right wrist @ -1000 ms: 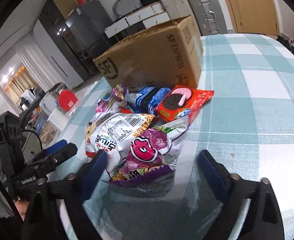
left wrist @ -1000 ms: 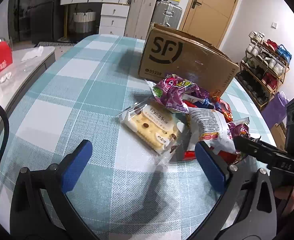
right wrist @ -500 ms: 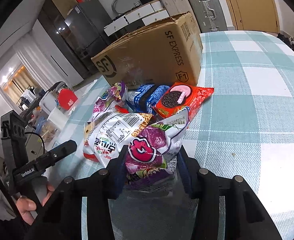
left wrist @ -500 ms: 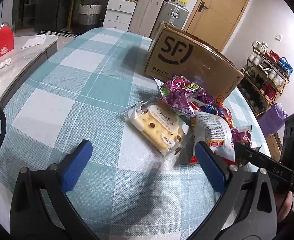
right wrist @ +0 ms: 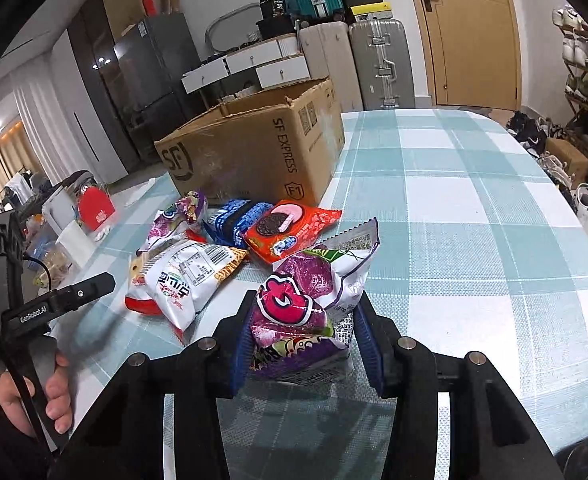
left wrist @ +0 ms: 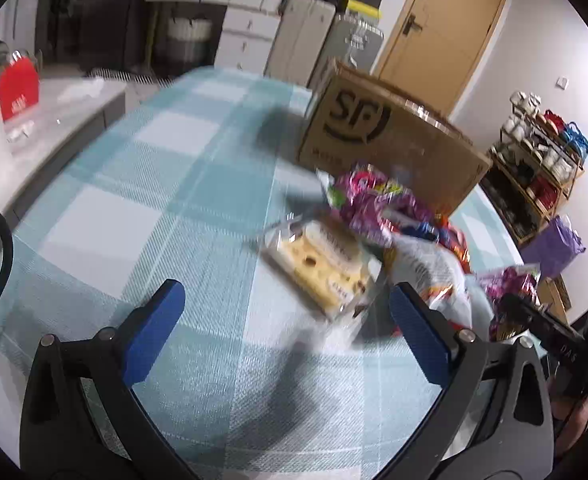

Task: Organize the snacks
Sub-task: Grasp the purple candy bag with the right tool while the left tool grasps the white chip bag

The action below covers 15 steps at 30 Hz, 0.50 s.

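Purple snack bag caught and coming up off the pile

The right hand-held gripper (right wrist: 302,344), wide apart a second ago, is now clenching the purple snack bag (right wrist: 306,300) and lifting it clear of the bench (right wrist: 474,216), likely heading for the cardboard box (right wrist: 254,152); the left hand-held gripper (left wrist: 282,328) is hovering released near the biscuit pack (left wrist: 318,264).

My left view is smeared, so the snack pile (left wrist: 378,240) by the cardboard box (left wrist: 390,148) is mush. My purple bag (right wrist: 306,320) hides the tabletop (right wrist: 474,240) under it, and its small print's unreadable.
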Motion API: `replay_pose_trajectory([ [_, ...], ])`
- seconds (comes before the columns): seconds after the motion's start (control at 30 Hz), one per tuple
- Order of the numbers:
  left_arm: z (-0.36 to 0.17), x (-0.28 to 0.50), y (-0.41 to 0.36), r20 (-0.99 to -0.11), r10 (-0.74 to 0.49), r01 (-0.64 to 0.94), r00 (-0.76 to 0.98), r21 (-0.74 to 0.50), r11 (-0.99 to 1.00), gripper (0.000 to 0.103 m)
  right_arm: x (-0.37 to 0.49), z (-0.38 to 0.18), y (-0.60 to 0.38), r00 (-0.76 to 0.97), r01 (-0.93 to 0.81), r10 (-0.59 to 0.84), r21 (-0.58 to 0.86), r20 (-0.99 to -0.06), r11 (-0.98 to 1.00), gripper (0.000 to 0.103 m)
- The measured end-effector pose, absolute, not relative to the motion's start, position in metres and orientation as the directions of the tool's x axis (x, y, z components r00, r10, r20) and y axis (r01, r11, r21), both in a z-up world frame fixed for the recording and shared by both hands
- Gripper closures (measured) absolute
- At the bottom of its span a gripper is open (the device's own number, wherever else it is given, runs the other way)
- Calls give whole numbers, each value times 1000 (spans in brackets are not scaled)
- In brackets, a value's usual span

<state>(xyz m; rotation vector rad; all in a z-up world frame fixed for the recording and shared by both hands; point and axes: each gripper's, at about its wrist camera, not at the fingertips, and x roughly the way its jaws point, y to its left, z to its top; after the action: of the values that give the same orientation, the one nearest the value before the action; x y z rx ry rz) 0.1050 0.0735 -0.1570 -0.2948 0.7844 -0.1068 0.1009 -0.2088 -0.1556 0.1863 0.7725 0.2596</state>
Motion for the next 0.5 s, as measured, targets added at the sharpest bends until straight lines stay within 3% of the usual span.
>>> replay_pose_trajectory([
  [0.17,-141,102,49,-651,-215,44,728,-268,962,1,100,-157,-214,684,-158,313,285,-659,945,57],
  [0.5,-130,134,-28,-725,-268,200,634,-181,963,1,95,-153,-224,711,-152,342,340,-615,928,56],
])
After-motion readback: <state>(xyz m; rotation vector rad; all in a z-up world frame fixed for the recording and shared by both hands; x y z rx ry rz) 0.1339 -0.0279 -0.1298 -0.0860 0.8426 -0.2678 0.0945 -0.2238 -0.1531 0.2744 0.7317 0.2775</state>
